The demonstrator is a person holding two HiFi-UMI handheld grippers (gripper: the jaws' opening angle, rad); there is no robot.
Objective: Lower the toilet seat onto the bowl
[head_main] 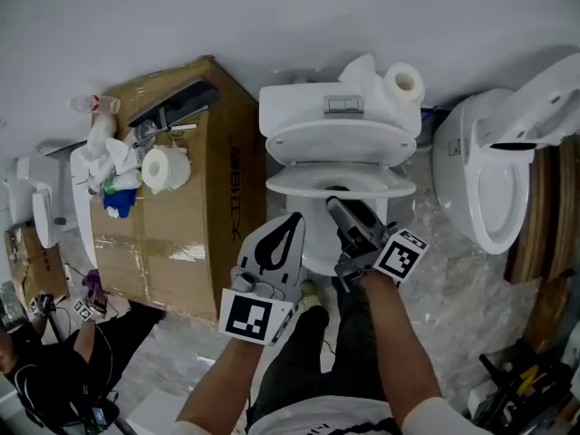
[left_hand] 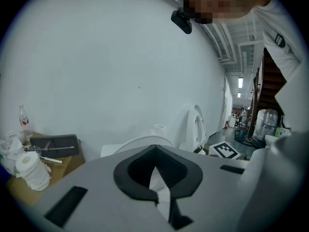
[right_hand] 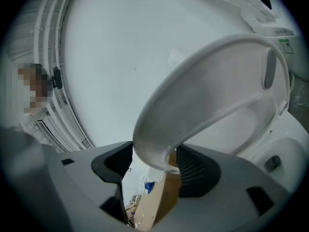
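A white toilet stands against the wall with its lid (head_main: 337,141) raised against the tank (head_main: 304,105). Its seat (head_main: 343,182) hangs tilted, part way down over the bowl (head_main: 317,250). My right gripper (head_main: 335,204) reaches in from below and is shut on the seat's front rim. In the right gripper view the curved seat (right_hand: 212,95) runs down between the two pads of that gripper (right_hand: 155,164). My left gripper (head_main: 292,222) hovers just left of the bowl, shut and holding nothing. Seen from the left gripper (left_hand: 154,152), the toilet (left_hand: 141,142) lies straight ahead.
A cardboard box (head_main: 213,198) stands left of the toilet with a paper roll (head_main: 166,168), bottles and tools on it. Another paper roll (head_main: 405,82) sits on the tank. A second toilet (head_main: 485,188) with raised lid is close on the right. The person's legs fill the floor below.
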